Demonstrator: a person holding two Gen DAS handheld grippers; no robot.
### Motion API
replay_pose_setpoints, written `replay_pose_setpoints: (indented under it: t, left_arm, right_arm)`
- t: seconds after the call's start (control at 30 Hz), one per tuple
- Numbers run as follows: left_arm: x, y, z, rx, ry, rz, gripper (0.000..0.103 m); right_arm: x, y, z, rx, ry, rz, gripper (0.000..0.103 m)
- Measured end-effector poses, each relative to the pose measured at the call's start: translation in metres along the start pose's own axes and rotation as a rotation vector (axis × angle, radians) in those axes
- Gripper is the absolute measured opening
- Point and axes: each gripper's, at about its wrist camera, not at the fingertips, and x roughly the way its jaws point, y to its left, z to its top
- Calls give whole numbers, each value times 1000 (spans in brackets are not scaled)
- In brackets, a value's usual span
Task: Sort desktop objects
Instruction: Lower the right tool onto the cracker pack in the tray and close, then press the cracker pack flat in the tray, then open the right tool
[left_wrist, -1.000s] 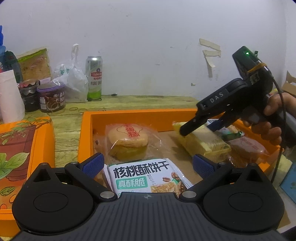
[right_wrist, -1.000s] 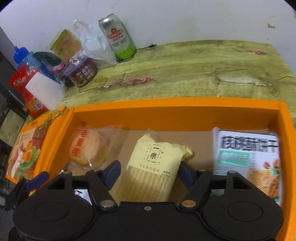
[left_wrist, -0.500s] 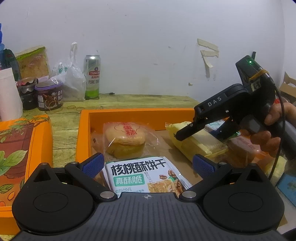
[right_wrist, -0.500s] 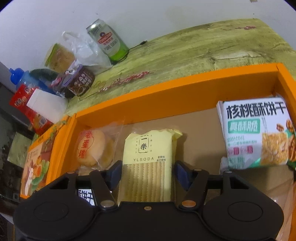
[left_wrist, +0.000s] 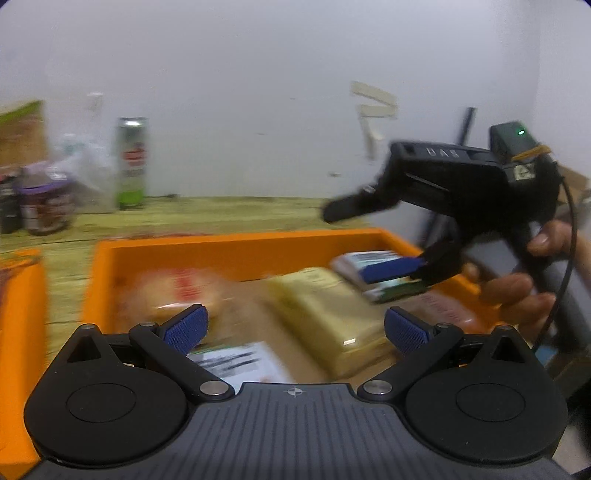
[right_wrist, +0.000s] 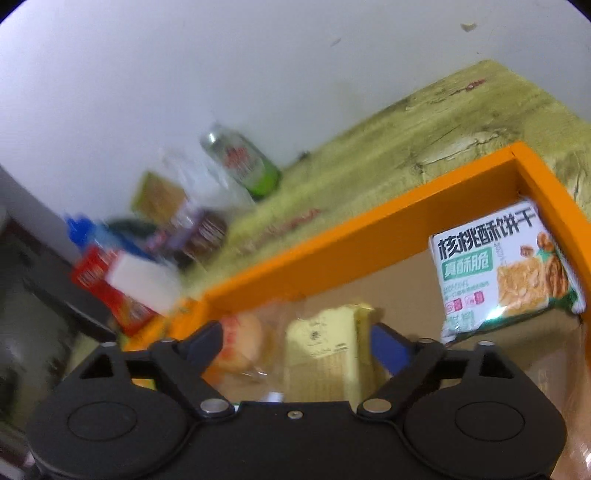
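An orange tray (left_wrist: 236, 245) holds a wrapped round cake (left_wrist: 177, 295), a yellow cracker pack (left_wrist: 325, 310) and a white-and-green walnut biscuit packet (right_wrist: 498, 273). My left gripper (left_wrist: 295, 328) is open over the tray's near edge, above a blurred white packet (left_wrist: 236, 360), with nothing between its fingers. My right gripper (left_wrist: 369, 238), held by a person's hand (left_wrist: 517, 291), hangs open above the tray's right side. In the right wrist view the right gripper (right_wrist: 297, 343) frames the yellow cracker pack (right_wrist: 325, 339) lying below, apart from its pads.
A green can (left_wrist: 131, 162), a purple-lidded jar (left_wrist: 46, 206) and a plastic bag stand at the back left by the wall. A second orange tray (left_wrist: 22, 295) lies at the left. A red packet (right_wrist: 110, 291) and a blue-capped bottle (right_wrist: 79, 229) sit beyond it.
My right gripper has lifted and tilted up away from the yellow pack, still open. My left gripper has swung to the right over the tray; both views are blurred by motion.
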Motion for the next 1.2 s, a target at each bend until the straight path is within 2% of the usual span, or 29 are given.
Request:
replay_pose_setpoints:
  t: [0.07,0.17,0.33,0.47,0.67,0.93,1.2]
  left_arm:
    - [13,-6,4,16,22,-48,103]
    - [32,-10,7,23,58,-69,103]
    - [49,-4,13,-40,98,-132,103]
    - [62,3,16,-93,163,-178,103]
    - [72,9,17,-132,221,-249,103]
    - [80,16,19,-165,249,-287,103]
    - [82,17,20,-168,249,-269,103]
  right_arm:
    - [0,-5,-1,36,6,44,95]
    - [6,-6,0,37,38,59,96]
    - [17,-4,6,25,85,27,99]
    - [19,-1,4,16,113,6,100]
    - [22,5,0,2,154,-34,102]
    - [23,6,1,43,215,-2,102]
    - [14,-2,2,116,234,61,103]
